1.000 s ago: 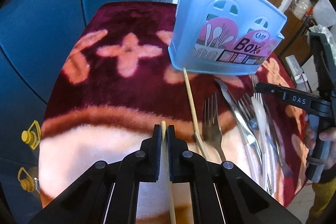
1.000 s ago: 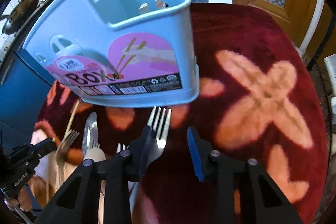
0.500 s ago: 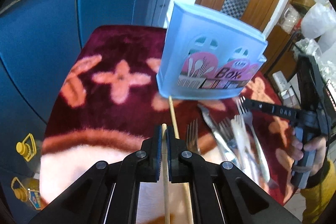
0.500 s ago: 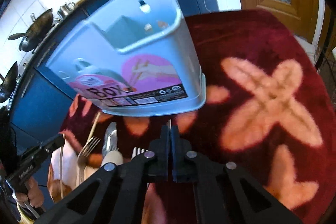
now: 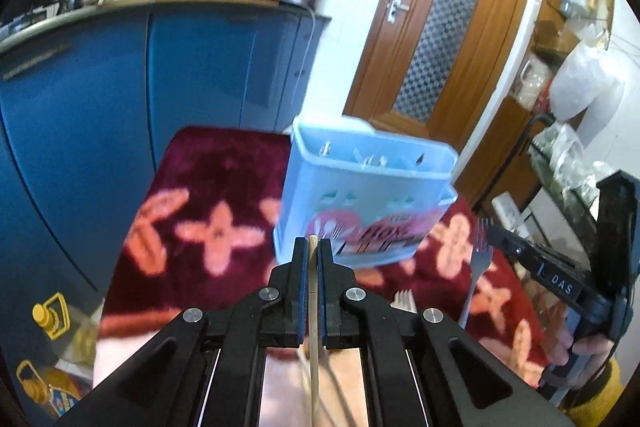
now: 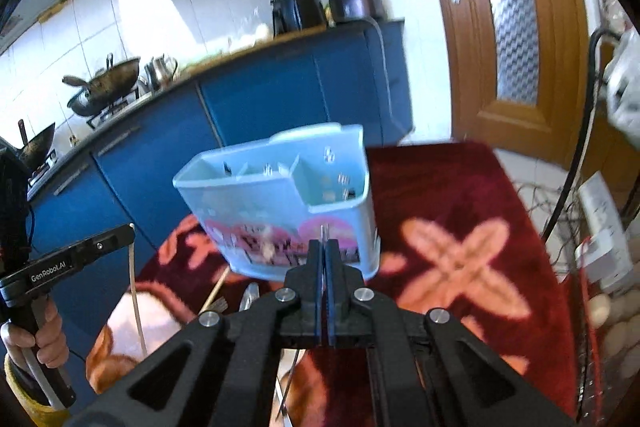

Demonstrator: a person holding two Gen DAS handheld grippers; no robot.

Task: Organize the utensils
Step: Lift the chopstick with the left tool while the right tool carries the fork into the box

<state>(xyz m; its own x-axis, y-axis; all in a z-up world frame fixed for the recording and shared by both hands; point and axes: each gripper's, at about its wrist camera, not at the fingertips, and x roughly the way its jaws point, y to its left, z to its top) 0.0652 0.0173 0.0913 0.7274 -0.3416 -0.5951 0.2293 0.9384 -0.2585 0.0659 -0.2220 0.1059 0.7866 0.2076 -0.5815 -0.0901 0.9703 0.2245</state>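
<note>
Both hand-held grippers loaded
Left hand-held gripper (image 5: 311, 254) clamps a pale wooden chopstick (image 5: 314, 355); right hand-held gripper (image 6: 323, 254) pinches a steel fork (image 5: 476, 275); light-blue plastic caddy (image 6: 288, 211) ahead.

I count one pale blue plastic utensil box (image 5: 368, 203), two thin wooden chopsticks (image 5: 314, 339), at least three steel forks (image 5: 478, 267), and two black grippers (image 5: 311, 247) I hold.

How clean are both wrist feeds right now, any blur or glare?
Left wrist: blue utensil box and tablecloth smeared by motion, left gripper sharp. Right wrist: the box and cloth equally smeared, right gripper crisp, no strong glare.
</note>
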